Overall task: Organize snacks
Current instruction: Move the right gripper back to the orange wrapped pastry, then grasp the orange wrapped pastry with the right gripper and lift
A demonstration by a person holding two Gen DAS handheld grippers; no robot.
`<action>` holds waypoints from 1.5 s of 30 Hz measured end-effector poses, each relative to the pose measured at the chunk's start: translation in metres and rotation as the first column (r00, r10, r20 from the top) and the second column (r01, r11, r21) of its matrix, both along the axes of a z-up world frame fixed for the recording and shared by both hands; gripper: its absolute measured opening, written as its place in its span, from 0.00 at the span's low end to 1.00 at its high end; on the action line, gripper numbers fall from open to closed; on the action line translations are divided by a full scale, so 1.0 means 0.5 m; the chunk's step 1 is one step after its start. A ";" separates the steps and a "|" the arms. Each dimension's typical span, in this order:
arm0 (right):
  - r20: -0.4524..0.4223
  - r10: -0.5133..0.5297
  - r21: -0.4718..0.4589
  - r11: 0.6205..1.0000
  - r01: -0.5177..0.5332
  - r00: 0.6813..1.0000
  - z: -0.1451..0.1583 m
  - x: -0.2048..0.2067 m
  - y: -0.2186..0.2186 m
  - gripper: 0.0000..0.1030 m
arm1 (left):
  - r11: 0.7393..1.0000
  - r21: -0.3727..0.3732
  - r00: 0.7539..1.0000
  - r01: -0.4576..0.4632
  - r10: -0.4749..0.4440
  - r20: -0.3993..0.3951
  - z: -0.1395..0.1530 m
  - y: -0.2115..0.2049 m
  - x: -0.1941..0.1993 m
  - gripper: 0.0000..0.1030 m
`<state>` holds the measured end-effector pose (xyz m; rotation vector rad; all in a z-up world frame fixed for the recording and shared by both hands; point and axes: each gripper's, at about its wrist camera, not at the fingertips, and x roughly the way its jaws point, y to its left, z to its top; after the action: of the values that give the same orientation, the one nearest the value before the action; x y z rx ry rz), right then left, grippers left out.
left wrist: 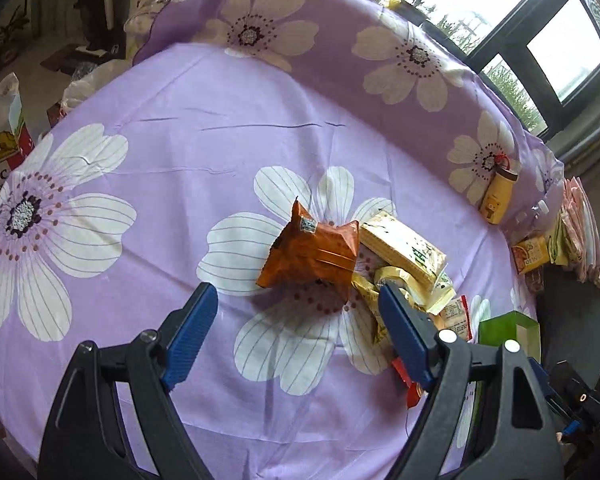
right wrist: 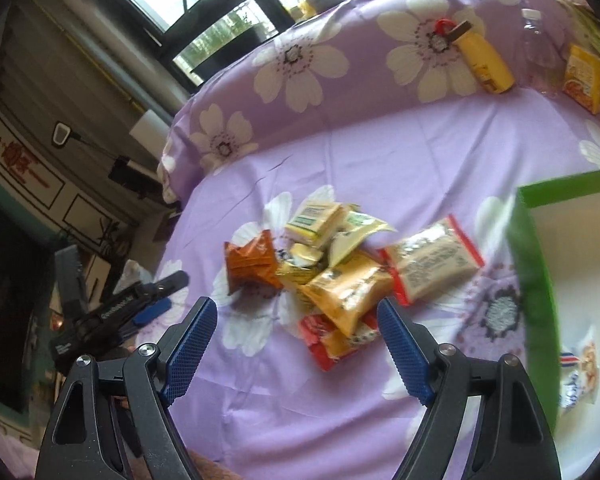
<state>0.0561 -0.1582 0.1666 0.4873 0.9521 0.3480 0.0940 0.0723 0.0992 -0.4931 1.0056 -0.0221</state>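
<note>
Mostly undone: snack pile loose mid-bed on the floral sheet, orange packet at its left edge, red-edged packet right. Green box far right holds one packet. Left gripper spread, empty, angled down at the orange packet. Right gripper spread, empty, over the pile.

Left gripper: the 2 blue-padded fingers stand wide apart, angled downward, nothing between them. Right gripper: likewise spread wide and empty, tilted downward; the left gripper also appears at its left.
</note>
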 end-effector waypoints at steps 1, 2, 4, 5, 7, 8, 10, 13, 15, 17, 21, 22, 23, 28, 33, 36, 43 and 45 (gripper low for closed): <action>-0.010 0.019 0.017 1.000 -0.019 1.000 0.002 0.018 0.016 0.80 | 1.000 -0.013 1.000 -0.003 0.003 0.001 -0.005 0.006 0.005 0.80; -0.018 0.041 0.031 0.999 -0.041 0.999 0.004 0.043 0.038 0.80 | 1.000 -0.019 1.000 -0.007 0.007 0.003 -0.009 0.011 0.010 0.80; -0.027 0.063 0.033 0.998 -0.062 0.998 0.000 0.084 0.073 0.80 | 0.999 -0.033 1.000 -0.012 0.012 0.009 -0.017 0.020 0.021 0.80; -0.036 0.075 0.036 0.997 -0.074 0.997 -0.005 0.104 0.089 0.80 | 0.999 -0.050 1.000 -0.007 0.008 0.012 -0.021 0.023 0.027 0.80; -0.059 0.106 0.066 0.993 -0.102 0.993 -0.021 0.149 0.121 0.80 | 0.995 -0.101 1.000 0.012 -0.010 0.015 -0.035 0.023 0.036 0.80; -0.076 0.122 0.084 0.990 -0.115 0.990 -0.033 0.174 0.138 0.80 | 0.992 -0.124 1.000 0.028 -0.026 0.017 -0.042 0.020 0.041 0.80; -0.109 0.143 0.095 0.987 -0.133 0.984 -0.056 0.212 0.164 0.80 | 0.989 -0.134 0.998 0.060 -0.059 0.017 -0.055 0.008 0.054 0.80; -0.153 0.165 0.056 0.986 -0.158 0.974 -0.091 0.256 0.208 0.79 | 0.993 -0.100 0.997 0.070 -0.067 0.030 -0.068 0.007 0.074 0.80; -0.173 0.178 0.014 0.984 -0.178 0.969 -0.113 0.273 0.228 0.79 | 0.989 -0.129 0.997 0.072 -0.068 0.036 -0.080 0.010 0.080 0.80; -0.188 0.189 0.003 0.981 -0.192 0.964 -0.136 0.290 0.235 0.79 | 0.980 -0.174 0.995 0.098 -0.096 0.024 -0.094 0.007 0.085 0.80; -0.232 0.189 -0.023 0.980 -0.200 0.954 -0.177 0.319 0.239 0.79 | 0.983 -0.155 0.995 0.096 -0.098 -0.004 -0.113 0.008 0.091 0.80; -0.232 0.192 -0.026 0.979 -0.203 0.954 -0.182 0.321 0.239 0.79 | 0.985 -0.147 0.995 0.093 -0.095 -0.011 -0.115 0.010 0.094 0.80; -0.234 0.196 -0.023 0.978 -0.207 0.952 -0.186 0.321 0.240 0.79 | 0.986 -0.141 0.995 0.092 -0.094 -0.008 -0.116 0.010 0.094 0.80; -0.255 0.221 -0.001 0.974 -0.229 0.941 -0.203 0.321 0.248 0.79 | 0.980 -0.152 0.992 0.127 -0.128 0.007 -0.125 0.002 0.101 0.80; -0.261 0.231 -0.010 0.970 -0.242 0.937 -0.222 0.324 0.254 0.79 | 0.971 -0.205 0.992 0.125 -0.128 -0.002 -0.141 0.006 0.106 0.80; -0.269 0.242 0.015 0.969 -0.247 0.932 -0.233 0.324 0.256 0.79 | 0.971 -0.201 0.991 0.131 -0.133 0.002 -0.139 0.002 0.102 0.78; -0.269 0.233 0.054 0.972 -0.227 0.934 -0.234 0.311 0.250 0.75 | 0.971 -0.168 0.985 0.170 -0.170 0.015 -0.121 -0.030 0.095 0.66; -0.249 0.228 0.066 0.974 -0.218 0.941 -0.221 0.300 0.240 0.74 | 0.969 -0.168 0.983 0.182 -0.179 0.033 -0.106 -0.039 0.088 0.66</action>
<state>0.2061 -0.0382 0.0562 0.4661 1.2584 0.5176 0.1380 0.0527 0.0460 -0.5542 1.0334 -0.2772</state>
